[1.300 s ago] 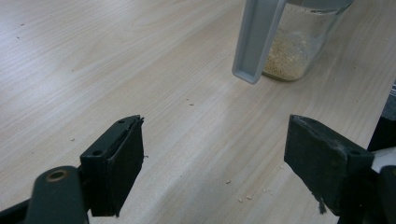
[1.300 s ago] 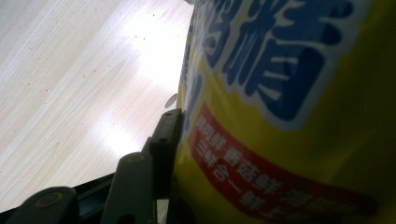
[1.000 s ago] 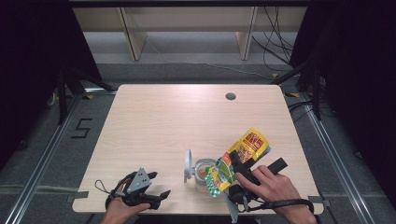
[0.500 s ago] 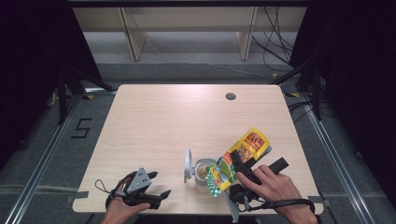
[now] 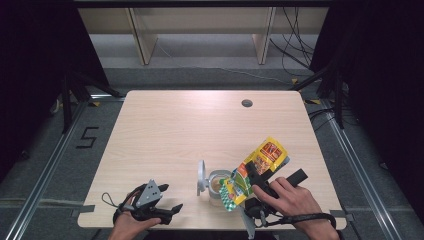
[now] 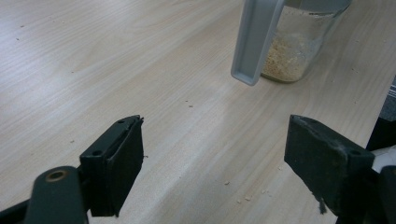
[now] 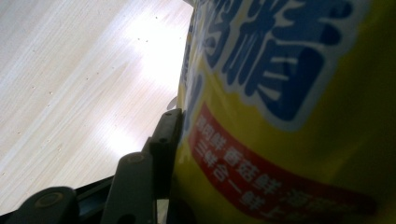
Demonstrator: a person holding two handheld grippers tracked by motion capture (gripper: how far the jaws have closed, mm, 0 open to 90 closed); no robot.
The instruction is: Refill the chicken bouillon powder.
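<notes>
A yellow snack bag is tilted with its green mouth over a small glass jar near the table's front edge. My right gripper is shut on the bag; in the right gripper view the bag's printed side presses against the left jaw. The jar holds pale crumbs at its bottom, and its grey flip lid stands open on its left side. My left gripper rests at the front left of the table, open, with nothing between its fingers.
The wooden table has a cable hole at the back right. Small crumbs lie on the wood in front of the jar. A shelf unit stands beyond the table's far edge.
</notes>
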